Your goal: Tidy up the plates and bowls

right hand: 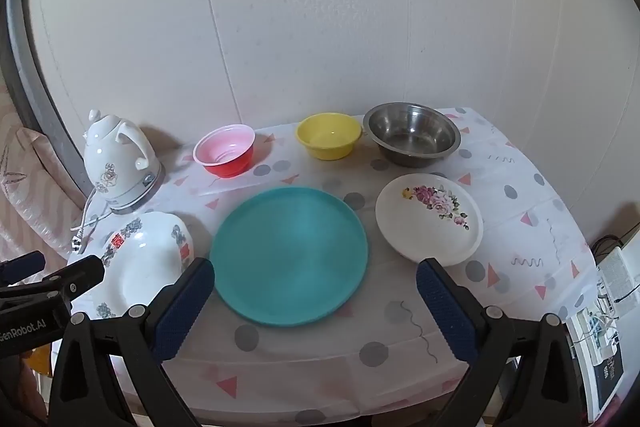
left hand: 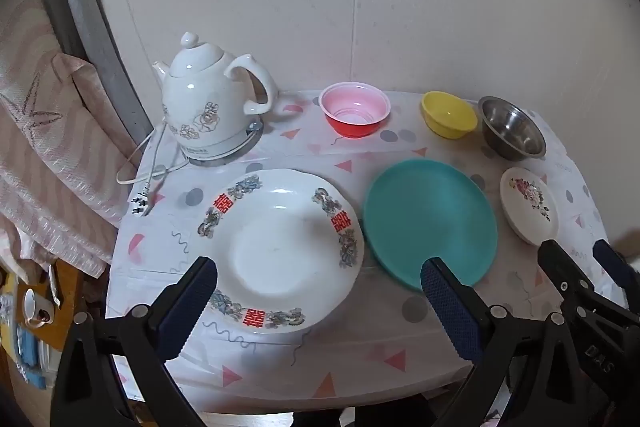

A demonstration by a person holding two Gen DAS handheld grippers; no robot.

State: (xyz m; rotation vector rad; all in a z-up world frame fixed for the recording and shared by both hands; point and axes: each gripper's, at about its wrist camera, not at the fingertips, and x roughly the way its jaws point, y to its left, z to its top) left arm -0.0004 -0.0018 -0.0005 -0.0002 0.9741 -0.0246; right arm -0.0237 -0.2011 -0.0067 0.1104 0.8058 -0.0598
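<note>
A big white plate with red characters [left hand: 280, 251] [right hand: 140, 259] lies at the table's front left, a teal plate [left hand: 430, 223] [right hand: 290, 255] beside it, and a small flowered plate [left hand: 528, 205] [right hand: 430, 219] to the right. Along the back stand a red bowl [left hand: 354, 109] [right hand: 226, 149], a yellow bowl [left hand: 450, 115] [right hand: 328, 135] and a steel bowl [left hand: 512, 133] [right hand: 412, 133]. My left gripper [left hand: 318, 291] hovers open over the white plate's near rim. My right gripper [right hand: 316, 291] hangs open above the teal plate's near edge. Both hold nothing.
A white ceramic kettle [left hand: 210, 103] [right hand: 118, 163] with a loose cord [left hand: 148, 183] stands at the back left. The patterned tablecloth [left hand: 360, 347] covers a small table against a white wall. A striped cloth [left hand: 40, 147] hangs left; boxes [right hand: 604, 327] sit right of the table.
</note>
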